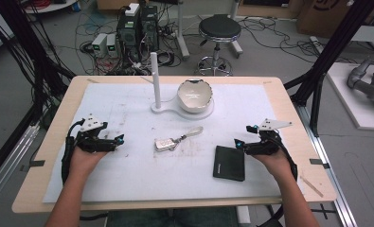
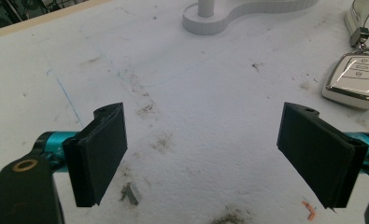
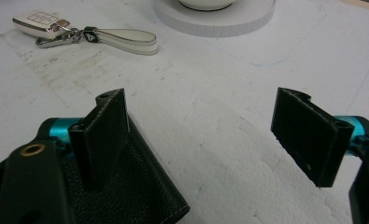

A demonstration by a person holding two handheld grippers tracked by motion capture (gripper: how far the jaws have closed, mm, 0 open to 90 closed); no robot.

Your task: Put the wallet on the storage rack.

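Note:
A white car key fob point(image 1: 164, 144) with a white strap point(image 1: 192, 133) lies in the middle of the white mat; it also shows as the key fob point(image 2: 356, 80) and the key fob point(image 3: 38, 22). A black leather wallet point(image 1: 229, 162) lies flat to its right, and the wallet point(image 3: 131, 191) sits just under my right gripper's left jaw. My left gripper point(image 1: 120, 140) rests at the mat's left, open and empty, seen close as the left gripper point(image 2: 205, 149). My right gripper point(image 1: 242, 135) rests at the right, open and empty, seen close as the right gripper point(image 3: 201, 135).
A white bowl point(image 1: 194, 93) sits on a white stand base point(image 1: 163, 108) with an upright post point(image 1: 155, 78) at the back of the mat. The wooden table edge point(image 1: 52, 137) frames the mat. A stool point(image 1: 219, 29) and computers stand on the floor beyond.

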